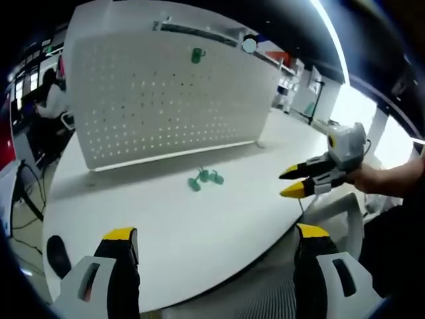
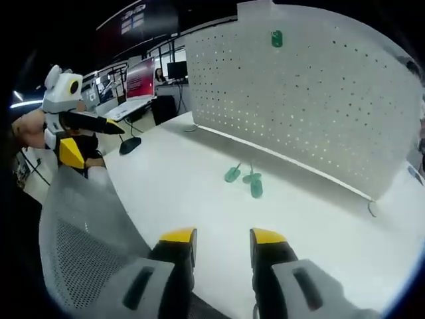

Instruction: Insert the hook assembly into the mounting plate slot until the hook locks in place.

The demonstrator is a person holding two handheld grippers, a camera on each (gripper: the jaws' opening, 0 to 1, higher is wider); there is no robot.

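A white pegboard plate (image 1: 166, 100) (image 2: 319, 100) stands upright on the white table. One green hook (image 1: 197, 55) (image 2: 277, 38) hangs high on it. Three loose green hooks (image 1: 204, 178) (image 2: 249, 179) lie together on the table in front of the board. My left gripper (image 1: 216, 236) is wide open near the table's front edge, with nothing between its jaws; it also comes into the right gripper view as the left gripper (image 2: 89, 138). My right gripper (image 2: 222, 239) hangs over the table edge, jaws a little apart and empty; in the left gripper view the right gripper (image 1: 290, 183) is held by a hand.
A grey mesh chair back (image 2: 86, 226) (image 1: 332, 212) sits right below the grippers at the table edge. A dark mouse (image 2: 129, 145) (image 1: 56, 256) lies near the table's corner. A person (image 1: 50, 100) sits at a desk beyond the board. Monitors (image 2: 139, 76) stand behind.
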